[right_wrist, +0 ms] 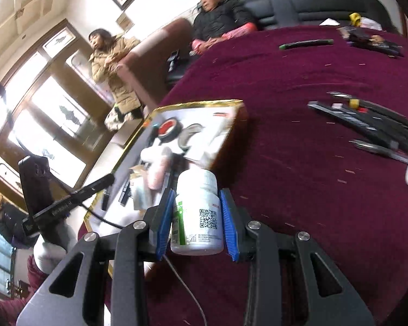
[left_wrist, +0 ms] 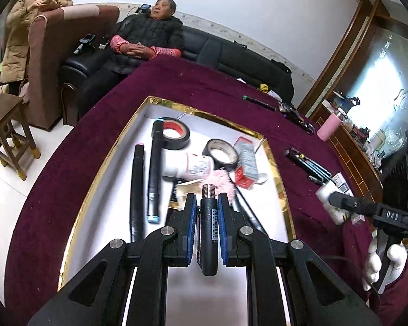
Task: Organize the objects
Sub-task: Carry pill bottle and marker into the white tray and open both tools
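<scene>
- The left gripper (left_wrist: pixel 206 203) is squeezed tight on a dark pen (left_wrist: pixel 209 233) with a coppery end. The blue pads (left_wrist: pixel 222 225) press on both sides of the pen.
- The pen is held up over the near part of the white tray (left_wrist: pixel 176 293) with a gold rim.
- The right gripper (right_wrist: pixel 197 217) is squeezed tight on a white pill bottle (right_wrist: pixel 197 217) with a square code on its label. The bottle stands upright between the blue pads (right_wrist: pixel 229 225), over the dark red cloth (right_wrist: pixel 312 190), just beside the tray's (right_wrist: pixel 223 141) near corner.
- In the tray, a little farther on, lie two long black sticks (left_wrist: pixel 137 190) side by side, a white bottle on its side (left_wrist: pixel 187 166), something pink and fluffy (left_wrist: pixel 223 180), and a small red and grey box (left_wrist: pixel 246 167).
- Past those are two rolls of black tape. One has a red middle (left_wrist: pixel 174 133). The other (left_wrist: pixel 222 154) is next to the box.
- To the right of the tray, on the cloth, lies a bunch of dark pens (left_wrist: pixel 308 164).
- Farther back on the cloth lies one dark pen with a green tip (left_wrist: pixel 258 102).
- A pink cup (left_wrist: pixel 329 128) stands near the cloth's far edge.
- Far away, a woman in a black coat (left_wrist: pixel 152 35) sits on a dark sofa (left_wrist: pixel 231 54). Another in a tan coat (left_wrist: pixel 27 27) stands behind a brown chair (left_wrist: pixel 51 62).
</scene>
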Demonstrator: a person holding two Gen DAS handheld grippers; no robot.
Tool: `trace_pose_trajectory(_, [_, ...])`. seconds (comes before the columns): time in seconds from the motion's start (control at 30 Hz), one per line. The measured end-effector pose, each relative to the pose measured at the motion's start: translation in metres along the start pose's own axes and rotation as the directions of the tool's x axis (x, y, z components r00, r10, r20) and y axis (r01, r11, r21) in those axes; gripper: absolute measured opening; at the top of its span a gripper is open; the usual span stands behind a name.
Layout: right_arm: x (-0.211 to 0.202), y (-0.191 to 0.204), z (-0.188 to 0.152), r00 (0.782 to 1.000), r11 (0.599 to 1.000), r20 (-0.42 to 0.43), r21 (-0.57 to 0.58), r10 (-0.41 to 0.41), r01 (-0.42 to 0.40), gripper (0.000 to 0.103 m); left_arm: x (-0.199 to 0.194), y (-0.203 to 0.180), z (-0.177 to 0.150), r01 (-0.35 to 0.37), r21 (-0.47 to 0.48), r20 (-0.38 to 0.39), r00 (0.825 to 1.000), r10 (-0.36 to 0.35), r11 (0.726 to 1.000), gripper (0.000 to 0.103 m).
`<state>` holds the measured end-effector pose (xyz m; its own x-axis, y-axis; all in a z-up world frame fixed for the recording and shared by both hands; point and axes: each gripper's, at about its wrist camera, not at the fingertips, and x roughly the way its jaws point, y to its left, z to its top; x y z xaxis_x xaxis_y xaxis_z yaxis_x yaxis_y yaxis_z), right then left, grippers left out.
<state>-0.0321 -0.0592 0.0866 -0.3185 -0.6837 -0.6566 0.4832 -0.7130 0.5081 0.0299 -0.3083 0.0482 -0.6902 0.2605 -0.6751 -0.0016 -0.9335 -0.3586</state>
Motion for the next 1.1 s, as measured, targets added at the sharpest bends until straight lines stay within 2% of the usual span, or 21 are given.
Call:
trace_pose_trajectory(0.1, [0.028, 0.017, 0.013, 0.999, 1.0, -0.032, -0.012, -0.019, 0.019, 0.032, 0.011, 0.01, 0.003, -0.002, 0.001, -0.029, 1.0, 0.002, 1.0, 0.012])
trace_pose_trajectory(0.33, [0.067, 0.043, 0.017, 0.995, 0.997, -0.074, -0.021, -0.072, 0.071, 0.032, 0.027, 0.027, 0.0, 0.004, -0.032, -0.077, 0.997, -0.006, 0.999, 0.012])
trace_pose_trajectory(0.47, [0.083, 0.051, 0.015, 0.987, 0.991, -0.093, -0.042, -0.134, 0.131, 0.032, 0.034, 0.03, -0.001, 0.01, -0.047, -0.097, 0.995, -0.014, 0.999, 0.012])
trace_pose_trajectory(0.53, [0.091, 0.055, 0.016, 0.978, 0.981, -0.092, -0.068, -0.189, 0.184, 0.032, 0.033, 0.031, 0.001, -0.014, -0.052, -0.09, 0.996, 0.009, 0.999, 0.012])
trace_pose_trajectory(0.6, [0.092, 0.056, 0.016, 0.969, 0.971, -0.09, -0.083, -0.231, 0.224, 0.032, 0.035, 0.033, 0.003, -0.031, -0.055, -0.092, 0.995, 0.025, 0.998, 0.012])
trace_pose_trajectory(0.73, [0.097, 0.053, 0.015, 0.961, 0.965, -0.096, -0.077, -0.258, 0.251, 0.032, 0.033, 0.03, 0.002, -0.045, -0.034, -0.089, 0.995, 0.042, 0.998, 0.012])
trace_pose_trajectory(1.03, [0.094, 0.052, 0.015, 0.954, 0.955, -0.078, -0.083, -0.291, 0.284, 0.032, 0.025, 0.04, 0.002, -0.021, -0.078, -0.066, 0.998, 0.016, 0.997, 0.014])
trace_pose_trajectory(1.07, [0.091, 0.054, 0.016, 0.956, 0.956, -0.066, -0.083, -0.287, 0.281, 0.033, 0.022, 0.041, 0.002, -0.01, -0.09, -0.057, 0.998, 0.005, 0.996, 0.015])
trace_pose_trajectory(1.1, [0.088, 0.055, 0.016, 0.957, 0.957, -0.056, -0.084, -0.283, 0.278, 0.036, 0.018, 0.042, 0.002, 0.0, -0.097, -0.05, 0.999, -0.005, 0.995, 0.021])
